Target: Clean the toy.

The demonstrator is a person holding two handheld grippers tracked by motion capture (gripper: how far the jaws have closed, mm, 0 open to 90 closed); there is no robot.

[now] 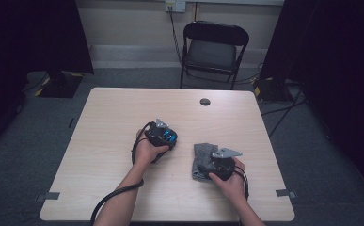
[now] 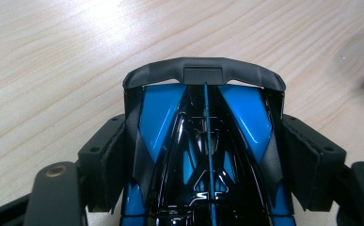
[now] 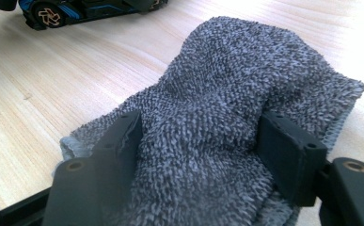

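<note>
Overhead, the left hand-held gripper (image 1: 166, 136) clasps a glossy blue-black toy car (image 1: 164, 135) mid-tabletop (image 1: 99, 155), while the right hand-held gripper (image 1: 216, 163) pinches a nubby grey cloth (image 1: 202, 155) near the front-right edge. Along the left jaws, pads flank the car's (image 2: 203, 141) slick flanks. Along the right jaws, terry cloth (image 3: 226, 94) bunches between pads.

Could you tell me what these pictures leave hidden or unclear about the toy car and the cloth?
- Toy car: front cut off by the bottom edge in the left gripper view; in the high view the left claw covers most of it.
- Grey cloth: near end cut off in the right gripper view; the right claw hides part in the high view.
</note>
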